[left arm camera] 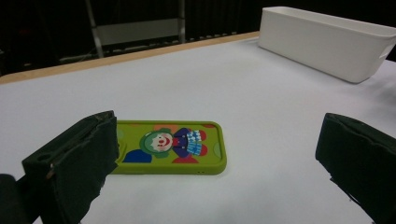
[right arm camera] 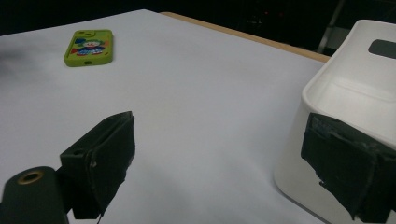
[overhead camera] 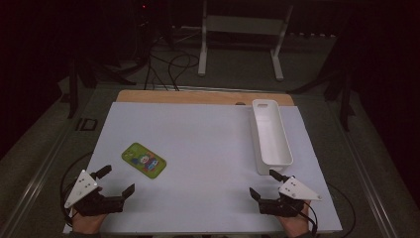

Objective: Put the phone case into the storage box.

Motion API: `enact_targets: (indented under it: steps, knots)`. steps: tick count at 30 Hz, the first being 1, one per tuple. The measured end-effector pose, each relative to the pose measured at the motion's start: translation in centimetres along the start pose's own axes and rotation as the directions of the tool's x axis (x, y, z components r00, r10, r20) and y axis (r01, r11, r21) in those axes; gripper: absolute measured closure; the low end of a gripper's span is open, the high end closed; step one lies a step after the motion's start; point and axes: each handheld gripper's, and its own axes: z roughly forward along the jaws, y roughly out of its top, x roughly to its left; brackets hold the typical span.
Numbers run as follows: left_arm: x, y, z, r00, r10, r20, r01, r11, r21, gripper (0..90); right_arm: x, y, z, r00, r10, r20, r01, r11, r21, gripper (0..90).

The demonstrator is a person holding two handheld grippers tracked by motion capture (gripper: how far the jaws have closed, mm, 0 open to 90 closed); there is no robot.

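Note:
A green phone case [overhead camera: 144, 159] with a clown picture lies flat on the white table top [overhead camera: 208, 148], left of centre. My left gripper [overhead camera: 116, 181] stands open just short of the case, at the near left corner; in the left gripper view the phone case [left arm camera: 173, 147] lies a little ahead between the jaws, nearer the left one. My right gripper [overhead camera: 270, 183] is open at the near right, empty, right at the near end of a long white bin [overhead camera: 270, 136]. In the right gripper view the white bin [right arm camera: 355, 107] sits close at right and the phone case [right arm camera: 88, 46] far off.
The white bin runs along the table's right side toward the wooden far edge [overhead camera: 198, 96]. A white stand [overhead camera: 242, 29] and cables lie on the floor beyond. Bare white surface spreads between the case and the bin.

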Motion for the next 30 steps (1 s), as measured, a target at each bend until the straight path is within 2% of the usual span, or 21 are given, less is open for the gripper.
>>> enact_targets:
  steps: [9, 16, 22, 30]
  knots:
    - [0.12, -0.08, 0.07, 0.9999, -0.008, -0.007, 0.008, 1.0, 0.001, 0.0, 0.07, 0.02, 0.05, 1.0, 0.0, 0.004, 0.0, 1.0, 0.0, 9.9]
    - [0.09, 0.29, -0.03, 0.9999, -0.013, -0.006, 0.013, 0.9995, 0.028, 1.1, 0.16, 0.04, -0.07, 1.0, -0.004, 0.001, 0.004, 1.0, -0.004, 9.9]
    - [0.34, 0.42, -0.37, 0.9989, -0.035, -0.031, 0.036, 0.9988, 0.031, 3.8, 0.17, 0.02, -0.12, 1.0, -0.003, 0.001, 0.003, 1.0, -0.005, 9.9]
    - [0.54, 0.62, -0.71, 0.9975, -0.035, -0.062, 0.037, 0.9986, 0.038, 6.0, 0.13, -0.05, -0.22, 0.9999, 0.003, 0.011, -0.003, 1.0, -0.002, 9.9]
